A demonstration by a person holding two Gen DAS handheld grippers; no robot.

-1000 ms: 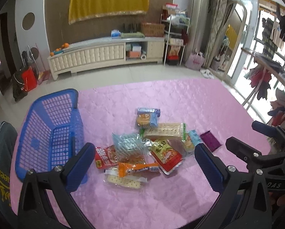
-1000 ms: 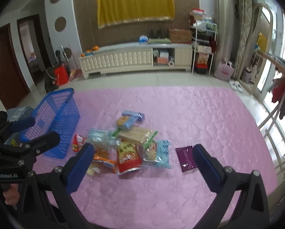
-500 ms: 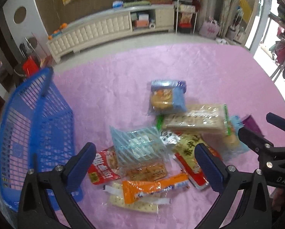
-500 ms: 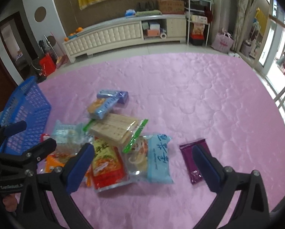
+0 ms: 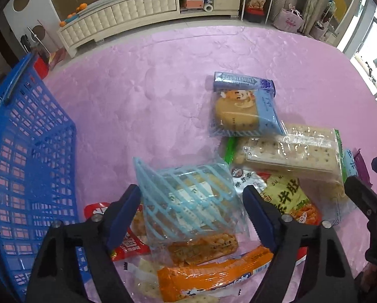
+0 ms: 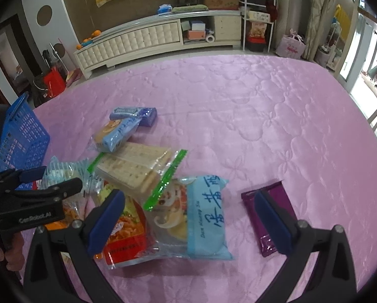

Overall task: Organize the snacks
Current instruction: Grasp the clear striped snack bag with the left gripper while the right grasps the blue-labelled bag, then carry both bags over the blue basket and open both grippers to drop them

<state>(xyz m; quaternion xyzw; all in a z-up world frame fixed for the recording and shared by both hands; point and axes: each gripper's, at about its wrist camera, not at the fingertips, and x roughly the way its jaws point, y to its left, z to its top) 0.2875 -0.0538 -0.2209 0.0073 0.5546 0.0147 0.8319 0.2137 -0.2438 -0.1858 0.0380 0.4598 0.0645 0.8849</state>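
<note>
The striped blue packet (image 5: 188, 199) lies on top of the snack pile on the pink cloth (image 5: 163, 80), straight ahead of the left gripper (image 5: 192, 209), whose jaws have just been closing around it; I judge they flank it without pressing yet. The blue basket (image 5: 24, 151) stands just to its left. The right gripper (image 6: 188, 217) hangs apart over the pale blue pack (image 6: 203, 217), farther off.

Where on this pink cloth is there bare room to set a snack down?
Free: the pink cloth beyond the gum pack and right of the purple packet; also between the blue basket and the bun packet. Crowded: the snack pile.
</note>
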